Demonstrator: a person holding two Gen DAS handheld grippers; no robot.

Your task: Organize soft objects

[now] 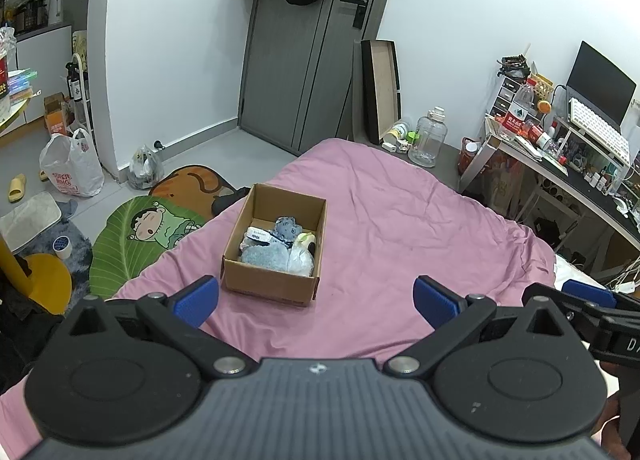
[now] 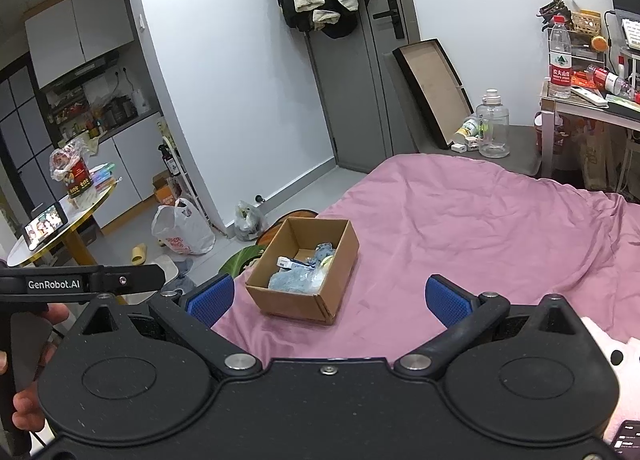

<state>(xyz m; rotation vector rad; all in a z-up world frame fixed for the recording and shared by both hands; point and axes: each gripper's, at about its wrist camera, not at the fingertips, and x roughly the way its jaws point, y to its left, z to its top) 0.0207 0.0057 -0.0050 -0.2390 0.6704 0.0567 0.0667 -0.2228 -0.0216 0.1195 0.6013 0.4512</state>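
An open cardboard box (image 1: 276, 280) sits on the pink bed cover (image 1: 400, 220). It holds several soft items: a fluffy blue cloth (image 1: 266, 258), a small blue plush (image 1: 287, 227) and a white-wrapped piece (image 1: 301, 260). My left gripper (image 1: 316, 300) is open and empty, held above the bed just in front of the box. The box also shows in the right wrist view (image 2: 308, 292), with the blue soft things (image 2: 298, 280) inside. My right gripper (image 2: 328, 300) is open and empty, just short of the box. A pink-white plush (image 2: 616, 356) lies at the right edge.
A leaf-shaped rug (image 1: 148, 236) and plastic bags (image 1: 72, 168) lie on the floor left of the bed. A grey door (image 1: 304, 60) stands behind. A cluttered desk (image 1: 560, 156) is on the right, a big water jug (image 1: 430, 136) beside it. A round table (image 2: 60, 220) stands at left.
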